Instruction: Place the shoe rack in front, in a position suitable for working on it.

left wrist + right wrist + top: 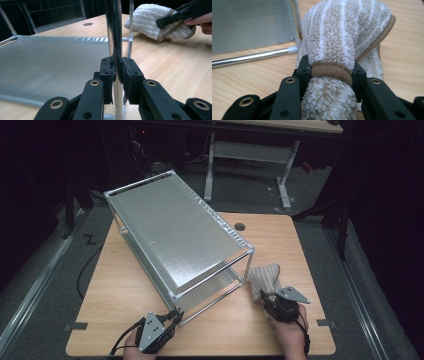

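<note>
L fingers point(116, 80) clamp rack post point(114, 37); R fingers point(331, 75) grip towel point(342, 32).

— What sort of place is this?
— A lab or test room: a bare wooden table point(280, 245) on grey carpet, dark curtains at its far edge, a height-adjustable desk frame point(250, 155) and trailing cables point(85, 270) beyond.

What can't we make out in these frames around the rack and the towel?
- Silver metal two-shelf rack: lower shelf mostly hidden under the top shelf, high view.
- Beige striped terry towel: near end cut off by the bottom edge, right gripper view.
- Left gripper: the chrome post it clamps runs off the top edge.
</note>
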{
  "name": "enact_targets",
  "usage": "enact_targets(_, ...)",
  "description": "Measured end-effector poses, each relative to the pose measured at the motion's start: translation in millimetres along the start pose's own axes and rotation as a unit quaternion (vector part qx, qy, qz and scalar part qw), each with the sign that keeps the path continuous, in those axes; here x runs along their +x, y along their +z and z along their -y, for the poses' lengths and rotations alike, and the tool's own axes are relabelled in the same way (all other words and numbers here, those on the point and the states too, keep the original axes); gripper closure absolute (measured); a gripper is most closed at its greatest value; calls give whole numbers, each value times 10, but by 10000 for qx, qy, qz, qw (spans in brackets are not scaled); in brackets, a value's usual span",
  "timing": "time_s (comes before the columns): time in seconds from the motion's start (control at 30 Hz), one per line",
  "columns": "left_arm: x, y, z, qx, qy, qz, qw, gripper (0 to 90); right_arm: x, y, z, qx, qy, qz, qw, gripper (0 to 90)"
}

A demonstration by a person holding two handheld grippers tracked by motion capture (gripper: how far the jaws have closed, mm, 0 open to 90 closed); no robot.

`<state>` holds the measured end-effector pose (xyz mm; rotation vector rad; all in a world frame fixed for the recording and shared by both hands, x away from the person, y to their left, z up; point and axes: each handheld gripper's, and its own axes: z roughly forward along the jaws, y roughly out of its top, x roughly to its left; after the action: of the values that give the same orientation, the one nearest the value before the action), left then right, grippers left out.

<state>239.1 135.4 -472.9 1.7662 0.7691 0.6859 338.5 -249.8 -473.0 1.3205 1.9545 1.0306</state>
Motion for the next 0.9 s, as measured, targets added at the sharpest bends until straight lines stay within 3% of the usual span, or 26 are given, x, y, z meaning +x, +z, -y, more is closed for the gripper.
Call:
enact_targets(0.23, -77, 178, -62, -27, 53, 290, 9996, 785, -203, -167, 165, 244, 289, 398, 9985, 624)
enact_targets(0.37, -116, 275, -94, -42, 45, 427, 9991, 786, -274, -274, 269, 329, 413, 433, 9977, 622)
enact_targets(0.53, -169, 403, -136, -83, 35, 585, 9982, 788, -256, -386, 379, 432, 441, 452, 9971, 615)
enact_targets(0.73, -233, 594, -194, -126, -10, 705, 9974, 791, -205, -400, 486, 592, 380, 505, 9962, 577)
enact_targets(0.9, -284, 740, -239, -152, -36, 759, 9970, 792, -141, -466, 462, 359, 338, 581, 9971, 476)
